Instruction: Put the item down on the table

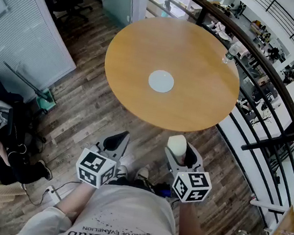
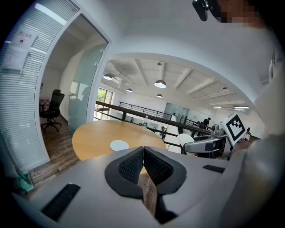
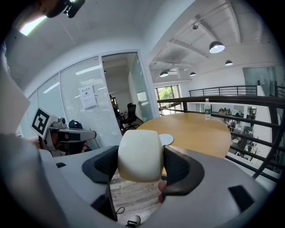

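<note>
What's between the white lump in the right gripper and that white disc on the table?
In the head view, only a strip of wooden floor and bare tabletop separate the white lump from the disc.

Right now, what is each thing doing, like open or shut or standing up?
Left tongs: shut, empty.
Right tongs: shut on the item.
Item: held, not yet on the table.
Disc: flat at the table's middle.
Bottle: upright near the table's edge.
</note>
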The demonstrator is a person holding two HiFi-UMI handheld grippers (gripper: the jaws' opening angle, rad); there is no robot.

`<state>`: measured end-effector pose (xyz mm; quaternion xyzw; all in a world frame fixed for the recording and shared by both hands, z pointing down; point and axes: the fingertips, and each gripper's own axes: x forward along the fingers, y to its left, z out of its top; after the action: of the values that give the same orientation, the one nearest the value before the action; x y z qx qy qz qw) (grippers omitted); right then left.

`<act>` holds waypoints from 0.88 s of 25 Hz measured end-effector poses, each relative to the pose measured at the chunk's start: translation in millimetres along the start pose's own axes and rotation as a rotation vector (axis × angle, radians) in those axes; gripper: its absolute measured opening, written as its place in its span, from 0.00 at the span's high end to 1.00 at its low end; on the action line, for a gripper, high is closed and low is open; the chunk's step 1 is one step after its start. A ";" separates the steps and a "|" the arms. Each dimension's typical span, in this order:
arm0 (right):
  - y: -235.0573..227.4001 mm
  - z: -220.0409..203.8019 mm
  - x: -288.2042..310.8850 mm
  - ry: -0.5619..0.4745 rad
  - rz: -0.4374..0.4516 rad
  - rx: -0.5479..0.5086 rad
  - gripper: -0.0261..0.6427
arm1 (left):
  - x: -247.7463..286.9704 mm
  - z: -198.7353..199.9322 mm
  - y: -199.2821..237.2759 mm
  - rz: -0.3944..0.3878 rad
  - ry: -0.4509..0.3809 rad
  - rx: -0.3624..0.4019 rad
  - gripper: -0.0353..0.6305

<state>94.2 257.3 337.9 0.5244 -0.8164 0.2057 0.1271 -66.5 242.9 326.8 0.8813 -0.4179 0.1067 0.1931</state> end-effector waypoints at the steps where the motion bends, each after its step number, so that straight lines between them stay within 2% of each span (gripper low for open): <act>1: 2.0 -1.0 1.4 0.000 0.000 0.001 0.48 | -1.2 -0.9 2.2 0.000 0.001 0.001 0.91; 22: 19.8 -2.8 -1.4 -0.015 0.003 0.038 0.48 | -18.2 -7.1 7.6 -0.019 0.005 0.006 0.91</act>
<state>76.7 266.9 335.8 0.5270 -0.8141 0.2172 0.1107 -84.0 254.2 328.8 0.8856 -0.4087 0.1081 0.1926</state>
